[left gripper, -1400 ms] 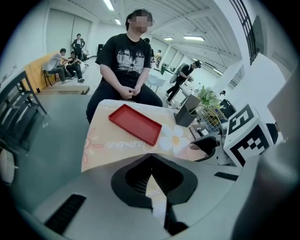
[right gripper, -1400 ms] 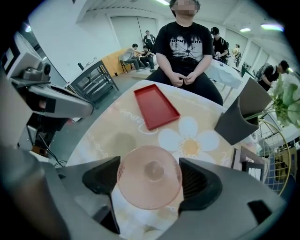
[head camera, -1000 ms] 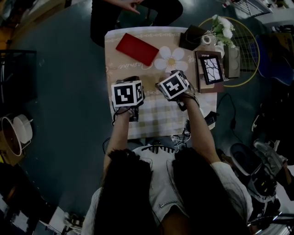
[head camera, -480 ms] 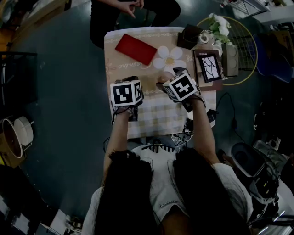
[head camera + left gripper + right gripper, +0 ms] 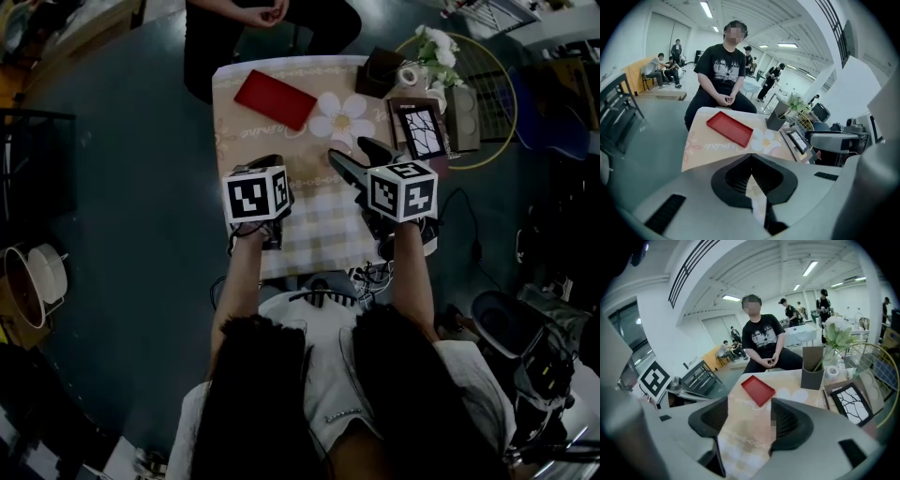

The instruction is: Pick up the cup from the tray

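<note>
Above table [image 5: 319, 234], both grippers hovering. Left gripper [image 5: 751, 161]: jaw tips meeting, gripping nothing. Right gripper [image 5: 749, 408]: jaws standing apart, having just been closing; only table showing between them. Red tray [image 5: 275, 99] lying flat at far left of table, beside flower print [image 5: 342, 120], well apart from both grippers. Person [image 5: 723, 70] sitting just behind tray, hands clasped. Cup: appearing in no view, so place cannot be told.
</note>
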A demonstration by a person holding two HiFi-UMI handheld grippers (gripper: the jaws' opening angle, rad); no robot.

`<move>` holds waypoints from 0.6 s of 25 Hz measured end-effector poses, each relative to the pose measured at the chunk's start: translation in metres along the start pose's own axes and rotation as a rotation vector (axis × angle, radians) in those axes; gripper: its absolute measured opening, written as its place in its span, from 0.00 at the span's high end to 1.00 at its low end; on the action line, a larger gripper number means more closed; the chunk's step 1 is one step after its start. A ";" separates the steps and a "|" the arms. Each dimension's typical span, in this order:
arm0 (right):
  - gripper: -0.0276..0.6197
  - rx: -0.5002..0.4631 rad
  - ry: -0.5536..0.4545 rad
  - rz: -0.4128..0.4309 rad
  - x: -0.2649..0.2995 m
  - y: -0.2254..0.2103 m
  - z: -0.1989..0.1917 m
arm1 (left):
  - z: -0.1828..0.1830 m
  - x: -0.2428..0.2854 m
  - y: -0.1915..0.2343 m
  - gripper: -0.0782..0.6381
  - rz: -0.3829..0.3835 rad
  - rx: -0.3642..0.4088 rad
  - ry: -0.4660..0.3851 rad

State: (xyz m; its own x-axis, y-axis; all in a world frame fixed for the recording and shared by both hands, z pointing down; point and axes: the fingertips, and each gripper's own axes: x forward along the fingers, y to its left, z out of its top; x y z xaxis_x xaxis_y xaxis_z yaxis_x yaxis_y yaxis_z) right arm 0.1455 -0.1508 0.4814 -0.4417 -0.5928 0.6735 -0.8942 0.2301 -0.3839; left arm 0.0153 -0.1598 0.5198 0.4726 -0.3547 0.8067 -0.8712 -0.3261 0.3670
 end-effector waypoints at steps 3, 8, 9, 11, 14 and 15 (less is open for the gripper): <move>0.71 -0.009 -0.055 -0.090 -0.015 0.001 -0.002 | -0.007 -0.008 -0.011 0.89 -0.024 0.018 -0.015; 0.94 -0.054 -0.112 -0.143 -0.034 0.014 -0.011 | -0.020 -0.020 -0.025 0.89 -0.050 0.050 -0.028; 0.94 -0.059 -0.114 -0.150 -0.037 0.017 -0.014 | -0.022 -0.023 -0.026 0.89 -0.053 0.052 -0.032; 0.94 -0.053 -0.130 -0.169 -0.043 0.021 -0.019 | -0.026 -0.029 -0.029 0.89 -0.059 0.057 -0.041; 0.95 -0.042 -0.153 -0.205 -0.052 0.025 -0.028 | -0.031 -0.037 -0.033 0.89 -0.063 0.066 -0.059; 0.95 -0.040 -0.156 -0.211 -0.054 0.027 -0.031 | -0.032 -0.040 -0.034 0.89 -0.064 0.069 -0.065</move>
State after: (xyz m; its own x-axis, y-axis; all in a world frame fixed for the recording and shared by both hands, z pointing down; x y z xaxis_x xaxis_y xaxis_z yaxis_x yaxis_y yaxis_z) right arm 0.1435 -0.0885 0.4542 -0.2309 -0.7419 0.6295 -0.9690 0.1167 -0.2179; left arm 0.0215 -0.1067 0.4904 0.5363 -0.3870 0.7501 -0.8290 -0.4084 0.3821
